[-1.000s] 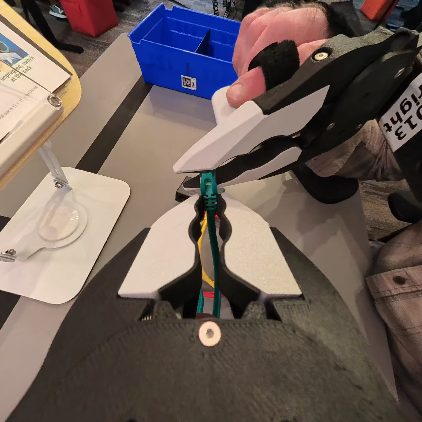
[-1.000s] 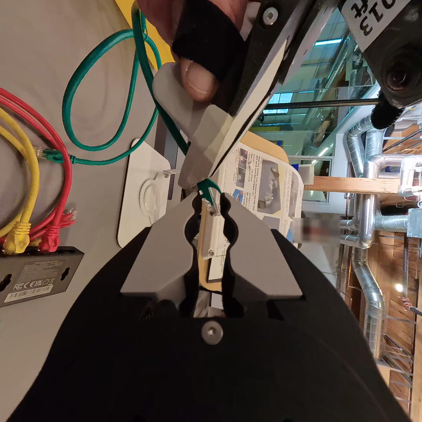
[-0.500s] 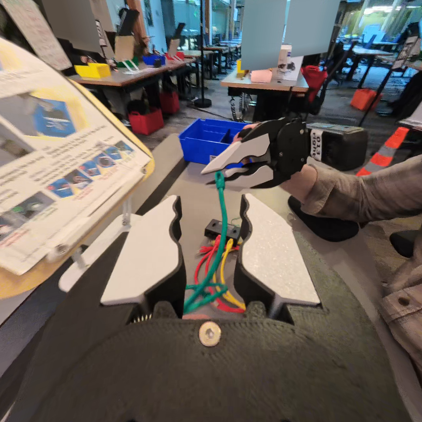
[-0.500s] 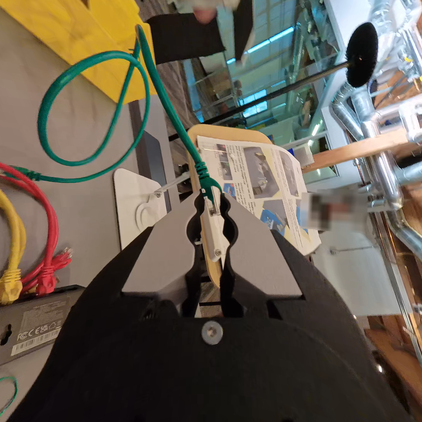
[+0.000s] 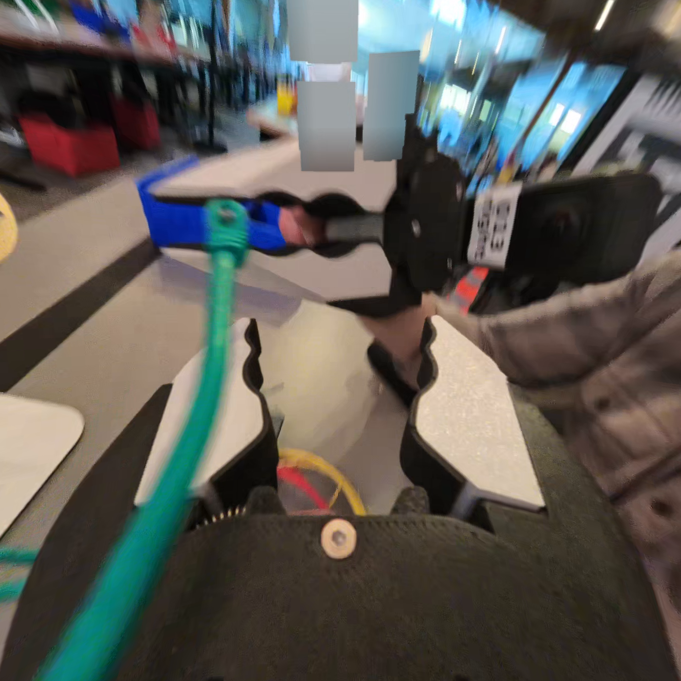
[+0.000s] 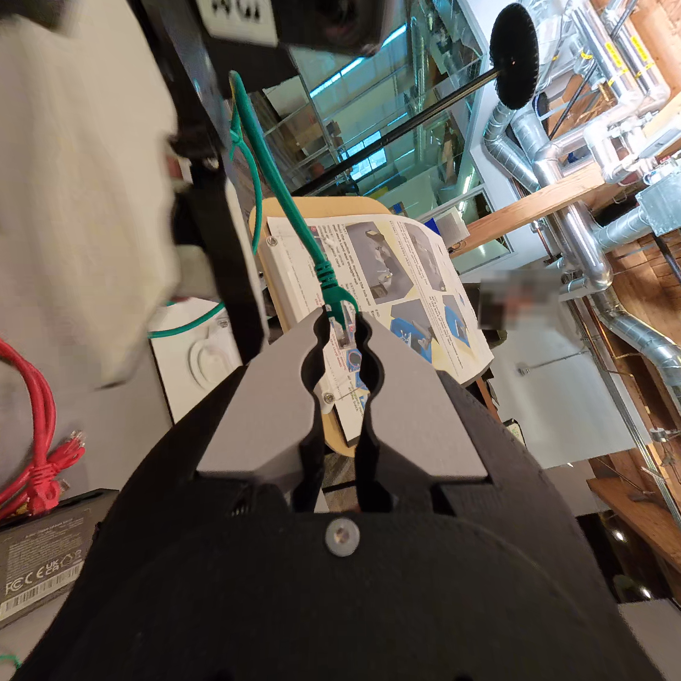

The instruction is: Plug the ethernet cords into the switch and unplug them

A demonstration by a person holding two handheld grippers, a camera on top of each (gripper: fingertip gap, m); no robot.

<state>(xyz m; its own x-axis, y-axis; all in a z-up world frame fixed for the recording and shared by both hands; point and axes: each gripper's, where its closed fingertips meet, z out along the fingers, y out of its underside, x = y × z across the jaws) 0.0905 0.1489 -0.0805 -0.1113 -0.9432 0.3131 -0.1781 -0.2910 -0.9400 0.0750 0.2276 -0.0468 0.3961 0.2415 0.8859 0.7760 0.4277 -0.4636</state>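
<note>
The right claw is clenched on the clear plug of the green ethernet cord, held up off the grey counter; the left claw stands released, the green cord trailing over its left finger. Below, red cords lie plugged at the black switch, with a printed instruction board beyond
</note>
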